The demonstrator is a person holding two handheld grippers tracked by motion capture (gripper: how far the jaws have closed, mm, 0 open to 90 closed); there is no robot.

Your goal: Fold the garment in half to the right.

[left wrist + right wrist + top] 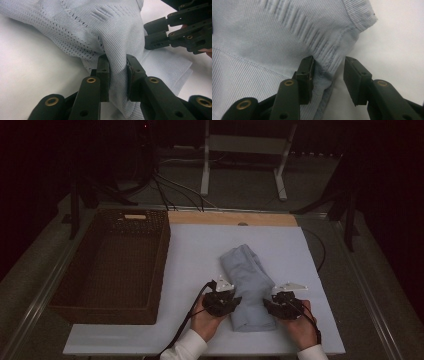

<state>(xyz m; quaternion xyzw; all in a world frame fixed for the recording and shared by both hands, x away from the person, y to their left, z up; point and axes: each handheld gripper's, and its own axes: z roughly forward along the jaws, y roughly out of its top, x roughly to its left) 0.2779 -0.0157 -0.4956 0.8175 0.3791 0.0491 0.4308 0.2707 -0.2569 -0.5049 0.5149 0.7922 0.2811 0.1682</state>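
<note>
We see a pale blue knit garment (248,287) folded into a long bundle, lying on the white sheet (200,255) near the front of the worktop, running from the middle back toward the person's edge. In the left gripper view the fabric (82,27) shows ribbing and rows of small holes.

The left gripper (222,298) sits at the bundle's left side near its front end. Its fingers (103,75) are clenched on a pinched ridge of the cloth, fabric squeezed tight between both pads.

The right gripper (285,302) sits at the bundle's right side, level with the left one. In the right gripper view 1 finger (305,75) touches the ribbed edge of the garment (262,37), and the other finger stands apart from it over bare white sheet, so we read these fingers as released with the hem between them, not pressed.

Both hands (207,320) come in from the bottom edge, white cuffs showing. The right gripper (180,27) also appears across the cloth in the left gripper view.

A dark woven basket (80,305) stands on the left, just beside the sheet, well apart from the garment. A wooden strip (230,218) runs along the sheet's far edge.
</note>
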